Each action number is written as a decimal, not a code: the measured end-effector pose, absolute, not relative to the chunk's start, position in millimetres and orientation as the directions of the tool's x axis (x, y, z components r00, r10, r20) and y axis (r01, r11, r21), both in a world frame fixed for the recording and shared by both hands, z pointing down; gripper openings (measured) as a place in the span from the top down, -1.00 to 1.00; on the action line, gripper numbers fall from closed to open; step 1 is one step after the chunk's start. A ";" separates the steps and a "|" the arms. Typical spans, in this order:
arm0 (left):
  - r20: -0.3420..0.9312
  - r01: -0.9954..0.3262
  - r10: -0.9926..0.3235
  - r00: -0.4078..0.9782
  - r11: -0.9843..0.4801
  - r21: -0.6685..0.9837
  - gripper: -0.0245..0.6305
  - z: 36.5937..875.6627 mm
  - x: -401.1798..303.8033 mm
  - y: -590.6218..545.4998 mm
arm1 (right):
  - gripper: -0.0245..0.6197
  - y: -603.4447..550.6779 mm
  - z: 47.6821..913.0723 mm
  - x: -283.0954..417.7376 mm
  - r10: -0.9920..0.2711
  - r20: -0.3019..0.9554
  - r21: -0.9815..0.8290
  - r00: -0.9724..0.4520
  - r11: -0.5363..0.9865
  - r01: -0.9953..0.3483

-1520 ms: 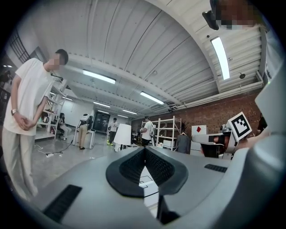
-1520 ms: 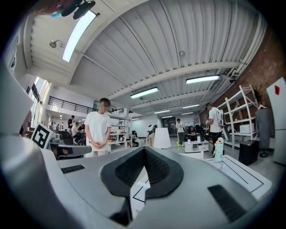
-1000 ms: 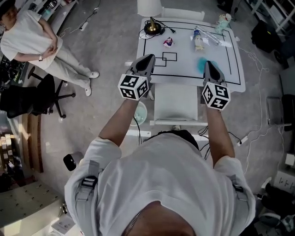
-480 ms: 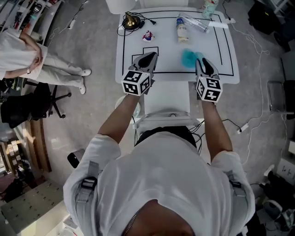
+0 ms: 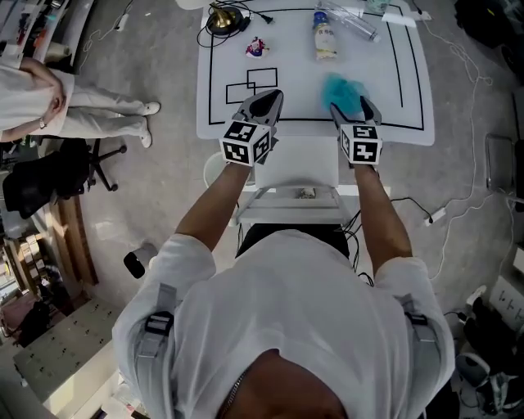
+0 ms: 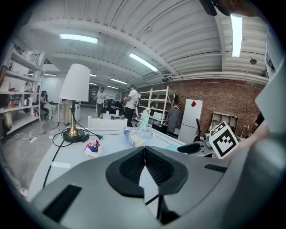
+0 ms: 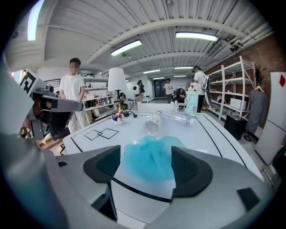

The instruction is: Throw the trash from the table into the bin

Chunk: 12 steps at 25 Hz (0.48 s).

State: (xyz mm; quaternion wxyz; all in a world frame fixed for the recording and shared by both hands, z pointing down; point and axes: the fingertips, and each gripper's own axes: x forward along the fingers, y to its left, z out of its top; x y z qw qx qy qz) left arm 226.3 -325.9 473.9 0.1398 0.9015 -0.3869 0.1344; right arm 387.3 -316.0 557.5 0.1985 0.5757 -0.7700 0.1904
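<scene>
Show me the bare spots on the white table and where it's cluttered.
Bare: the middle, between the drawn squares and the teal wad; also the strip right of the wad to the black border line. Crowded: the far edge, with lamp base, wrapper and bottles.

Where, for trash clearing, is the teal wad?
Head view: the teal wad lies front right on the white table, nearer than the plastic bottle, just ahead of the right gripper's jaws, which have just been opening, empty.

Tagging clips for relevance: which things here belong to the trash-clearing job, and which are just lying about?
Job: blue wad, labelled bottle, clear bottle, small wrapper, table.
Lying about: lamp, office chair.
</scene>
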 end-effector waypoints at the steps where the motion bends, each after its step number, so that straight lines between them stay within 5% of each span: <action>1: 0.356 -0.738 -0.660 0.661 -0.658 0.151 0.89 478.0 225.4 -327.0 | -0.10 -318.2 565.8 385.8 -0.800 0.541 -0.066 -0.259 0.267 -0.961; 12: 0.403 -0.767 -0.667 0.627 -0.619 0.169 0.89 505.7 203.3 -338.0 | 0.00 -333.9 620.5 385.3 -0.716 0.670 -0.031 -0.195 0.234 -0.972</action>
